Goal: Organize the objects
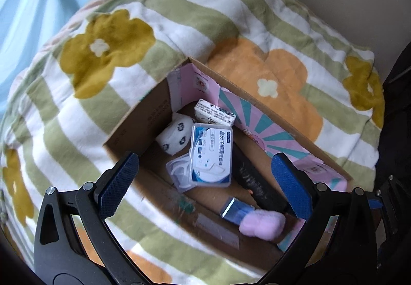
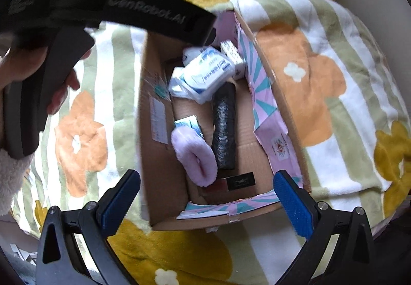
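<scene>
The left gripper [image 1: 205, 186] hangs wide and empty above the cardboard box [image 1: 133, 115] on the blanket [image 1: 77, 105]; the floss case [image 1: 212, 154] lies inside, apparently deposited. The right gripper [image 2: 206, 197] gapes empty too.

The cardboard box [image 2: 164, 177] stands open-topped on the flowered blanket [image 1: 77, 110], so entry from above is free. Inside, the far end is crowded: a clear plastic floss case [image 1: 212, 154] leans over a white plush ball [image 1: 176, 136] and a tissue pack [image 1: 214, 113]. A black cylinder [image 2: 224, 128] lies lengthwise along the middle; a pink fluffy pad [image 2: 196, 159] and blue-silver packet [image 2: 188, 124] fill the left side. Bare floor shows between cylinder and the pink-lined wall [image 2: 267, 118]. The near end holds a dark flat item [image 2: 240, 181], possibly a small box.
</scene>
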A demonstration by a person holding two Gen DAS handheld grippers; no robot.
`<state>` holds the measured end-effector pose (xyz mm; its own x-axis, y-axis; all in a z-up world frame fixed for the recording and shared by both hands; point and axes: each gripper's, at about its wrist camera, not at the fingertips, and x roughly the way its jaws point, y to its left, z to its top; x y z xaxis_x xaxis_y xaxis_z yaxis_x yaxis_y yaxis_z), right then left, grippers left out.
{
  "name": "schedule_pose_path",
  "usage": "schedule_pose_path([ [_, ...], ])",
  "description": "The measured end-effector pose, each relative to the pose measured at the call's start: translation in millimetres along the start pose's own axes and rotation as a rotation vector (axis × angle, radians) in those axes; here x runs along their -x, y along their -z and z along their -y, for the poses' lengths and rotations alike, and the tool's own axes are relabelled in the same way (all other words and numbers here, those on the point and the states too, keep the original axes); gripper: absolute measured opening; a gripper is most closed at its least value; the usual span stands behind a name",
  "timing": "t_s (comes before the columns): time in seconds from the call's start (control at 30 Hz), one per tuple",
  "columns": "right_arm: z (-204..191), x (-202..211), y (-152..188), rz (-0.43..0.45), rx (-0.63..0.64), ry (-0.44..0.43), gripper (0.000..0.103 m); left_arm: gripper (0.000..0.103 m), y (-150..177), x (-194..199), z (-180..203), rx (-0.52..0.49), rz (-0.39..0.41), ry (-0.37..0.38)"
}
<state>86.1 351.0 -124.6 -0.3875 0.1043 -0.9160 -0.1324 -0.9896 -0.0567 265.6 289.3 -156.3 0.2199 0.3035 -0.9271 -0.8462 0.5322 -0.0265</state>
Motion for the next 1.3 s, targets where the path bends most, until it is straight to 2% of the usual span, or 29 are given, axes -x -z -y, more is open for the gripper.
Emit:
schedule_pose_path([
  [0.23,-26.9,47.5,-9.6,0.058,0.063,0.013,0.103,0.103,16.8,75.3,-7.9,0.073,0.053,0.014],
  [0.4,-55.2,79.5,-13.7,0.104,0.134,0.007,0.103,0.103,40.6,133.3,-21.8,0.13,0.11,-0.016],
  [0.57,-84.0,100.7,-17.5,0.144,0.194,-0.002,0.103,0.103,84.0,193.2,-52.8,0.265,0.176,-0.064],
  [0.77,-123.2,114.7,-21.8,0.184,0.242,-0.039,0.103,0.103,164.4,246.0,-93.4,0.481,0.215,-0.142],
  [0.93,-153.6,120.3,-17.8,0.209,0.294,-0.049,0.103,0.103,228.1,269.5,-106.9,0.607,0.23,-0.203],
  [1.1,-168.7,117.2,-10.4,0.223,0.304,-0.052,0.103,0.103,287.8,277.5,-102.9,0.722,0.251,-0.263],
  [1.3,-174.0,117.0,-5.9,0.231,0.312,-0.054,0.103,0.103,318.7,271.6,-104.1,0.821,0.238,-0.255],
])
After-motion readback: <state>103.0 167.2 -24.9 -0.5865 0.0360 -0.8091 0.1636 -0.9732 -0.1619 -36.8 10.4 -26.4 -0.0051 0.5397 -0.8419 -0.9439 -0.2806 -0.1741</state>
